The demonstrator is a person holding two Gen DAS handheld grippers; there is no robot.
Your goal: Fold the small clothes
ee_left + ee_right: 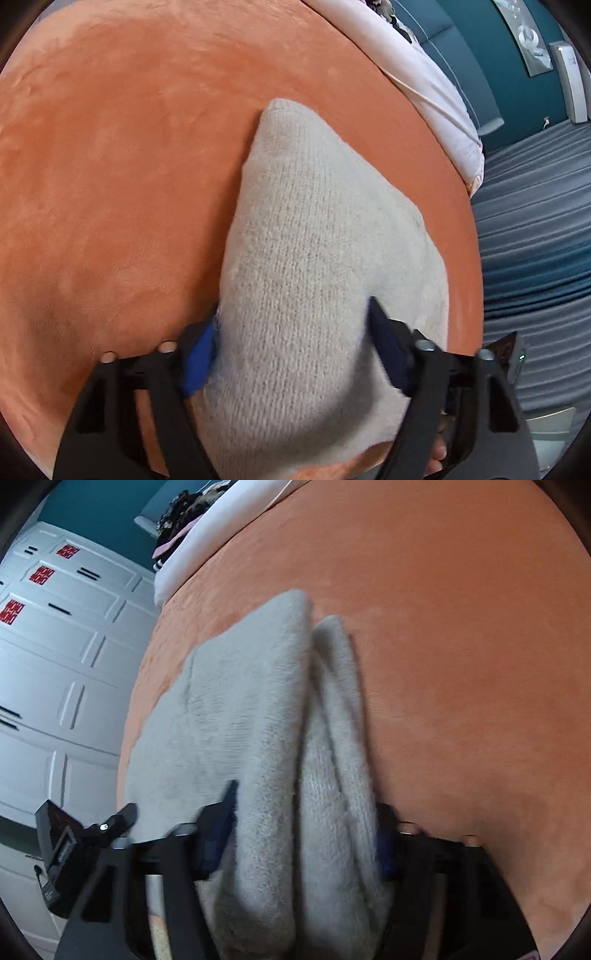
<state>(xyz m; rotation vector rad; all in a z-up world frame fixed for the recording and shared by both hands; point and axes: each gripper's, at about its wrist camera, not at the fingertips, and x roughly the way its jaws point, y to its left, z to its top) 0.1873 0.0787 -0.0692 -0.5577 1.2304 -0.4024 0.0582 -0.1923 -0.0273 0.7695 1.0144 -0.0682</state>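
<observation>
A cream knitted garment (314, 258) lies folded on an orange plush blanket (110, 166). In the left wrist view my left gripper (295, 332) has its jaws spread wide, one on each side of the garment's near end, with the knit bulging between them. In the right wrist view the same garment (258, 738) shows as thick stacked folds, and my right gripper (306, 823) straddles that bundle with its blue-padded fingers (218, 834) pressed against both sides.
A pale pink sheet (424, 74) lies along the far edge of the blanket. A grey striped floor (535, 240) is to the right of the bed. White panelled cabinets (55, 664) stand to the left, and dark clothes (184, 509) are piled at the back.
</observation>
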